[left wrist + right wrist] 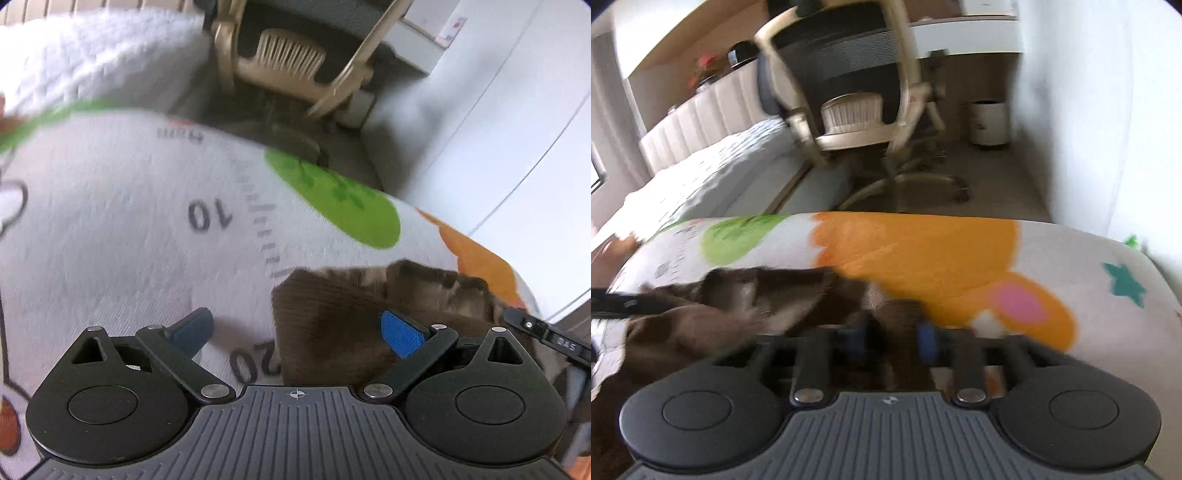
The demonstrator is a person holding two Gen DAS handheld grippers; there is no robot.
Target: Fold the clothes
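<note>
Left gripper (297, 330): jaws stood wide apart, holding nothing, over the garment's edge.
Right gripper (892, 338): jaws were nearly together, pinching brown cloth.
Garment (332, 321): brown, lay crumpled on the printed mat (110, 221).
Progress: early, by my judgement; no neat fold showed, so all folding remained.

The left gripper (299, 332) is held tilted downward, its 2 blue-padded jaws spread wide. The right gripper (892, 338) is angled downward, its jaws drawn close together, pinching brown fabric (890, 317).
</note>
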